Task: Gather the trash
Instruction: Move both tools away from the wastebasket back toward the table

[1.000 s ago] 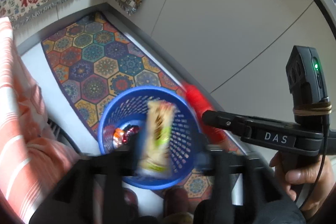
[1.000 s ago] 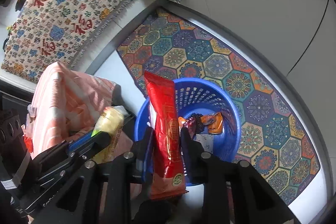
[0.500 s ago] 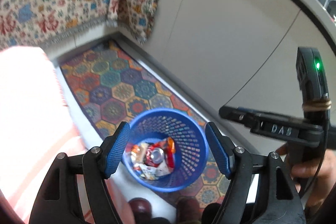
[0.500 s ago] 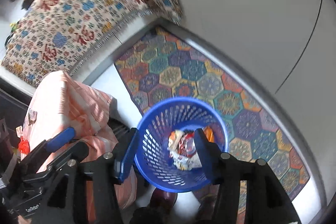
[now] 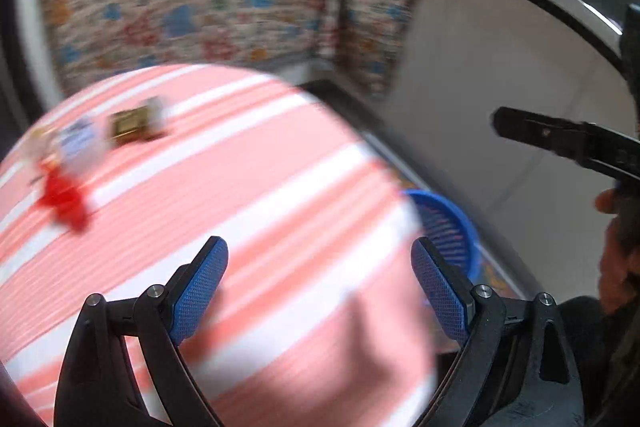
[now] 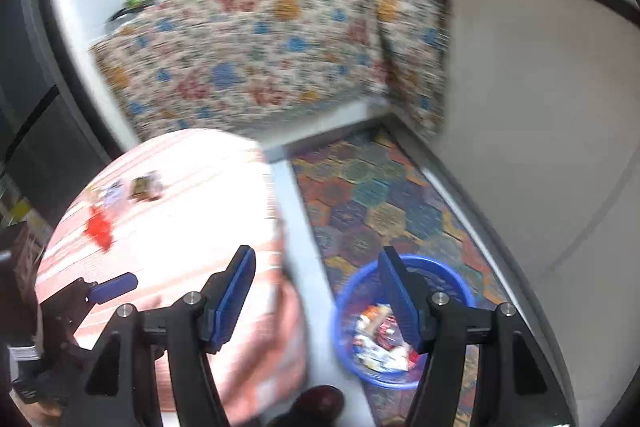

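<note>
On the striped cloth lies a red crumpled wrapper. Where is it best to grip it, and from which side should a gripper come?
The red wrapper lies flat on the pink striped cloth, so probably come from above. Its outline is irregular, with narrow points sticking out; pinching across its bunched middle looks safer than a thin tip. The picture is blurred, so its exact folds cannot be told. The left gripper, its jaws opening and empty, is on that side.

The round worktop's pink-and-white striped cloth (image 5: 256, 195) looks soft and matt. The blue perforated plastic basket (image 6: 404, 379) holds glossy crinkled wrappers (image 6: 380, 343) — foil-like. Each claw's blue pads (image 5: 200, 287) show a fine knurled texture on matt black plastic arms — silver metal screws.
</note>
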